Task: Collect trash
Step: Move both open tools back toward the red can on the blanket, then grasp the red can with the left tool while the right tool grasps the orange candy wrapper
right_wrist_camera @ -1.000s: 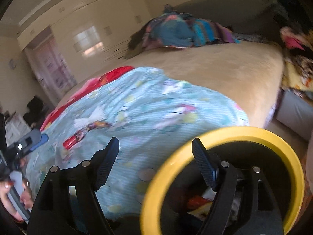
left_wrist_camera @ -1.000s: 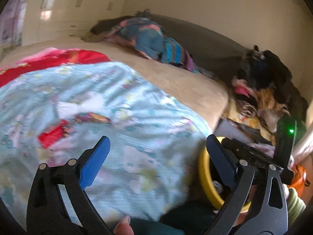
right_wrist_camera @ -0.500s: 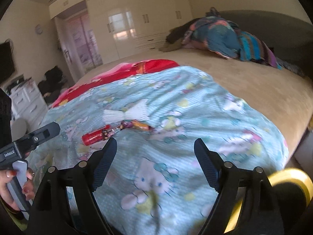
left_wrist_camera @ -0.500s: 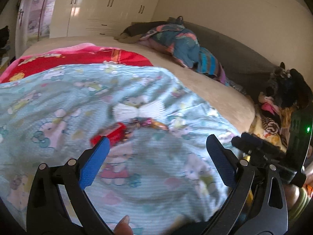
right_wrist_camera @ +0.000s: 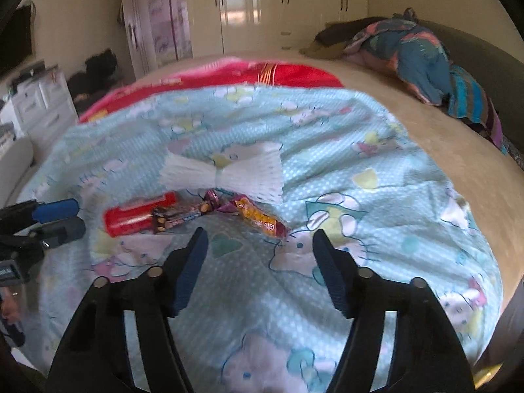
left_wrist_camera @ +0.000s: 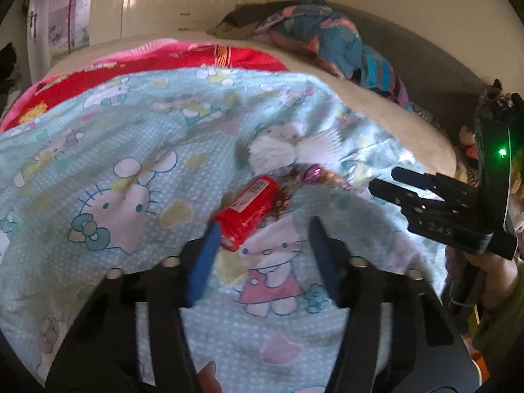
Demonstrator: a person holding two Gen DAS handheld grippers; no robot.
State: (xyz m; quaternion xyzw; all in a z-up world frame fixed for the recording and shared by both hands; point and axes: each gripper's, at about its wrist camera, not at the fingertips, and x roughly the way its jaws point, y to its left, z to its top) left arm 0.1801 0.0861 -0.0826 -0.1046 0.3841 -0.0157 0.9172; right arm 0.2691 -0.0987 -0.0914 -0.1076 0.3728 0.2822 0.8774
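Four pieces of trash are lying untouched on the blue blanket (right_wrist_camera: pixel 376 196) covering the bed: a red wrapper (left_wrist_camera: pixel 249 211), a dark candy wrapper (right_wrist_camera: pixel 177 217), an orange snack wrapper (right_wrist_camera: pixel 258 217) and a white pleated paper (right_wrist_camera: pixel 222 172). Left gripper (left_wrist_camera: pixel 262 245) is hovering spread just short of the red wrapper. Right gripper (right_wrist_camera: pixel 258 258) is hanging spread and empty near the orange snack wrapper. Collection of these pieces is not yet starting.
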